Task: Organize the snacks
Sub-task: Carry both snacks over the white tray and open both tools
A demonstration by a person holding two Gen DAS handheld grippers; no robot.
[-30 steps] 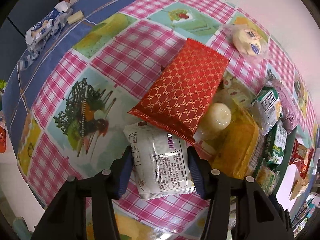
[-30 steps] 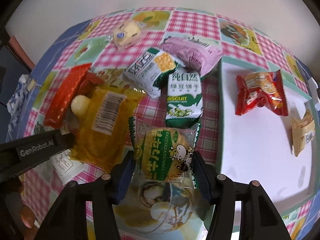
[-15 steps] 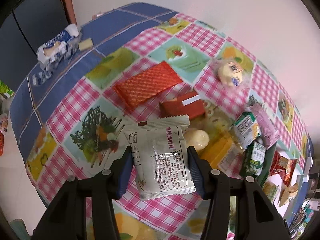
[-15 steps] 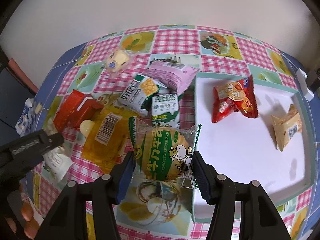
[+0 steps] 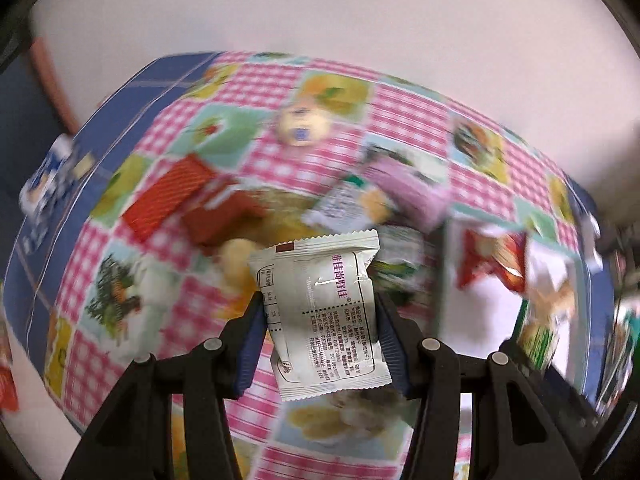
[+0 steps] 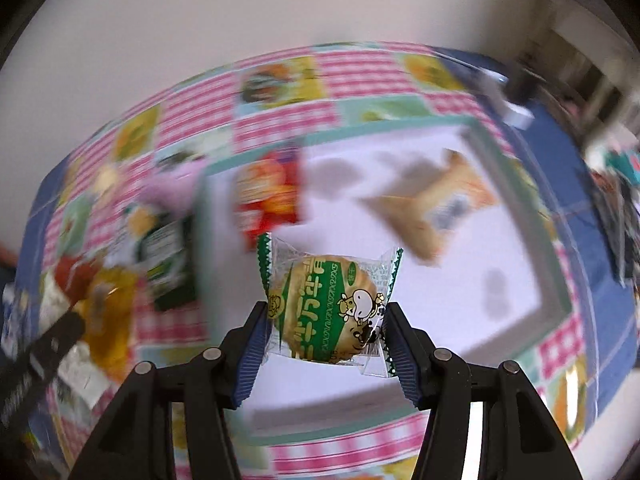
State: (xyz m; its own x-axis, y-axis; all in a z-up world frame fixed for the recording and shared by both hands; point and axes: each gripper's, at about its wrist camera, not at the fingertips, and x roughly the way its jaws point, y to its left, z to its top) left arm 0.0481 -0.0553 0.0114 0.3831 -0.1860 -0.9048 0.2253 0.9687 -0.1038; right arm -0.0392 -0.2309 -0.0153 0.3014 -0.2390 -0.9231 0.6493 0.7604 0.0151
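Currently: left gripper [image 5: 320, 316] clamps white sachet [image 5: 326, 312], light, crinkly; right gripper [image 6: 324, 332] clamps green biscuit packet [image 6: 326, 308], probably brittle, held mid-body, white tray [image 6: 516, 204] ahead.

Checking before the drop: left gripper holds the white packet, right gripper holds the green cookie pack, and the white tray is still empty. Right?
Not quite. The white tray is not empty: the right wrist view shows a red snack bag and a tan packet lying in it. The left gripper does hold the white packet, the right gripper the green cookie pack.
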